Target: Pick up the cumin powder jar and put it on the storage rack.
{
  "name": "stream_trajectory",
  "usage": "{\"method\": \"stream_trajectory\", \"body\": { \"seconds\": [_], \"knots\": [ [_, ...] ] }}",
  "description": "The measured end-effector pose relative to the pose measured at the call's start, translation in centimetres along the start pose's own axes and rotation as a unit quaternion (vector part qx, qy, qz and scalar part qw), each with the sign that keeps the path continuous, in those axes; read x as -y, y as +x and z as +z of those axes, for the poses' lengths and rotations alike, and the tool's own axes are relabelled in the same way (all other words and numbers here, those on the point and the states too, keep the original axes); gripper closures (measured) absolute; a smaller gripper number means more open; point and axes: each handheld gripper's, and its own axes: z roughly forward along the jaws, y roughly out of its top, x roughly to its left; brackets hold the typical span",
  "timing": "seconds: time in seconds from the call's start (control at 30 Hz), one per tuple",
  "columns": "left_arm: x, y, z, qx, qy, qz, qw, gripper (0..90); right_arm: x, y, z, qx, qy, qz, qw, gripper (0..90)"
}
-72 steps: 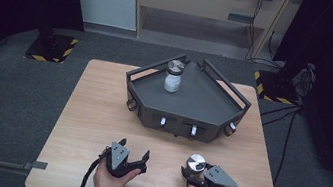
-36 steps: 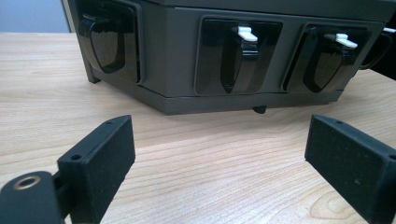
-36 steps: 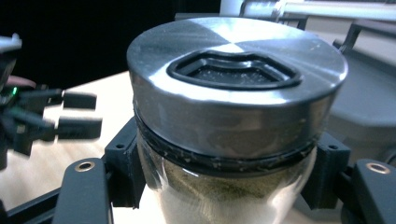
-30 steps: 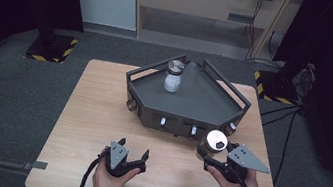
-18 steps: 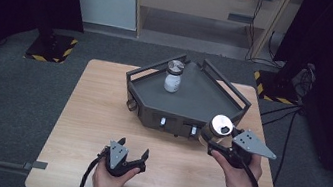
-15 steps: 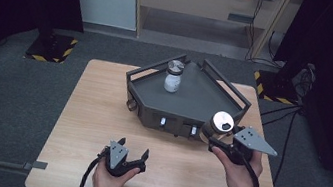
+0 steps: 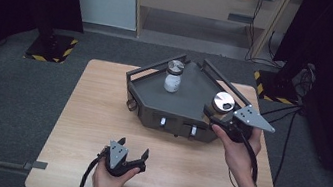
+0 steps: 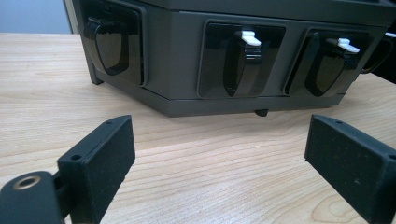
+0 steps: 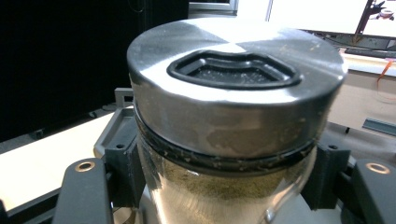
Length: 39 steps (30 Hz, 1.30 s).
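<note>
My R gripper [image 7: 218,113] is clamped on a jar [image 7: 223,102]: silver lid up, jar upright, held over the right corner of the dark tray [image 7: 188,102], just above its rim. In the right gripper view the jar [image 9: 233,116] sits right btwn the black jaws, pads pressing both sides of the glass below the lid; contents look like a greenish-brown powder. Lid has a black recessed shape in the middle. Grey three-cornered plate [image 7: 251,118] sticks out to the right of my hand.

2nd jar [image 7: 173,77] stands upright on the tray floor, toward the back, well apart from the one I'm holding. White body, silver lid.

My L gripper [image 7: 131,156] is low at the near edge of the table [image 7: 90,112], jaws wide open w/ nothing btwn them. In the left gripper view the pads [image 8: 100,158] stand far apart over bare wood, pointing at the tray's front wall [image 8: 182,70]. That wall has dark recessed windows, two of them w/ small white tabs [image 8: 247,37] at the top. L gripper is near the tray but not touching it.

Tray is a wedge-shaped box w/ rail handles on the back sides; sits mid-table, toward the far side. Cables trail from both grippers back toward me.
</note>
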Motion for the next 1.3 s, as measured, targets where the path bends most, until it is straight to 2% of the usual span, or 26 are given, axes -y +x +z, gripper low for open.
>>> {"method": "stream_trajectory", "body": {
  "seconds": [0.2, 0.4, 0.77, 1.0, 1.3],
  "knots": [
    [0.0, 0.0, 0.0, 0.002, -0.001, -0.001, 1.0000, 7.4, -0.4, -0.5, 1.7, 0.009, 0.001, 0.001, 1.0000, 30.9],
    [-0.1, 0.0, 0.0, 0.004, 0.000, -0.001, 1.0000, 7.4, -0.8, -1.1, 3.6, 0.018, 0.022, -0.002, 0.9996, 30.9],
    [0.0, 0.1, 0.0, 0.004, -0.001, -0.001, 1.0000, 7.4, -0.9, -2.3, 7.0, 0.036, 0.042, 0.014, 0.9984, 30.9],
    [0.0, 0.1, 0.0, 0.004, 0.003, -0.001, 1.0000, 7.4, -0.5, -2.6, 8.4, 0.042, 0.055, 0.017, 0.9974, 30.9],
    [0.0, 0.0, 0.0, 0.004, 0.002, -0.001, 1.0000, 7.4, 0.1, -2.5, 9.2, 0.043, 0.066, 0.016, 0.9967, 30.9]
  ]
}}
